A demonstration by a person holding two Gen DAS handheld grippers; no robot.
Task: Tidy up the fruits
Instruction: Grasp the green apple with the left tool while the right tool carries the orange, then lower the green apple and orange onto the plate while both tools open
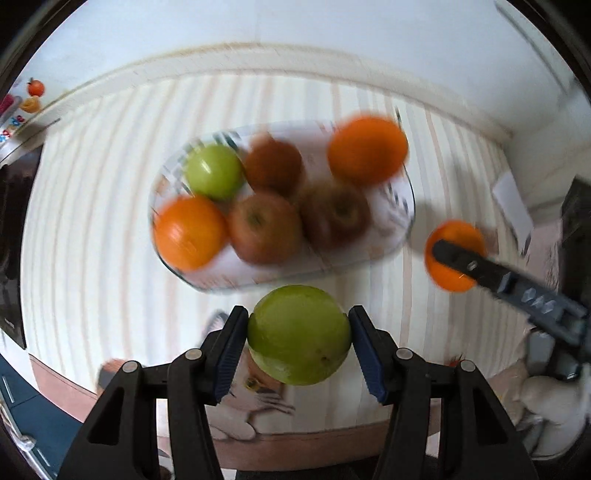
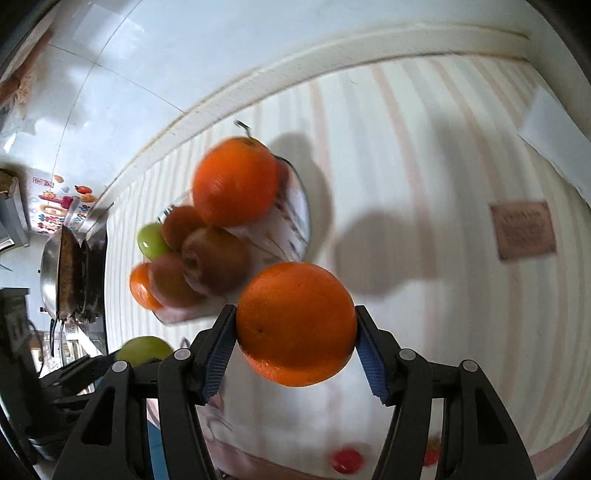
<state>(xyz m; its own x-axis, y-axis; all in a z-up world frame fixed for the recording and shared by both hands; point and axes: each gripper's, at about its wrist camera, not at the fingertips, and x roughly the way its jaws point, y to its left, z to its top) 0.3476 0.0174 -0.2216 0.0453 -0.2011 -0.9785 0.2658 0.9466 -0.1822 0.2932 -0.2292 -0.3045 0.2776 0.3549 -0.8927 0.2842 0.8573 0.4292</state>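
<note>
1. Two black hand-held grippers with blue ribbed pads are each closed around one fruit, above a cream tablecloth with pale pink stripes.
2. The left gripper clamps a round green apple between its pads, both touching the skin, just on the near side of the dish.
3. The right gripper pinches a glossy orange the same way; from the left camera it shows out to the right of the dish, one black finger lying across the orange.
4. Beyond them on the cloth rests a clear oval glass dish holding six fruits, all blurred.
5. In it: an orange at the near left, two red apples side by side next to it, a second green apple behind, a dark red fruit beside that, and another orange at the far right rim.
6. Farthest off, a white wall rises behind the table edge.
</note>
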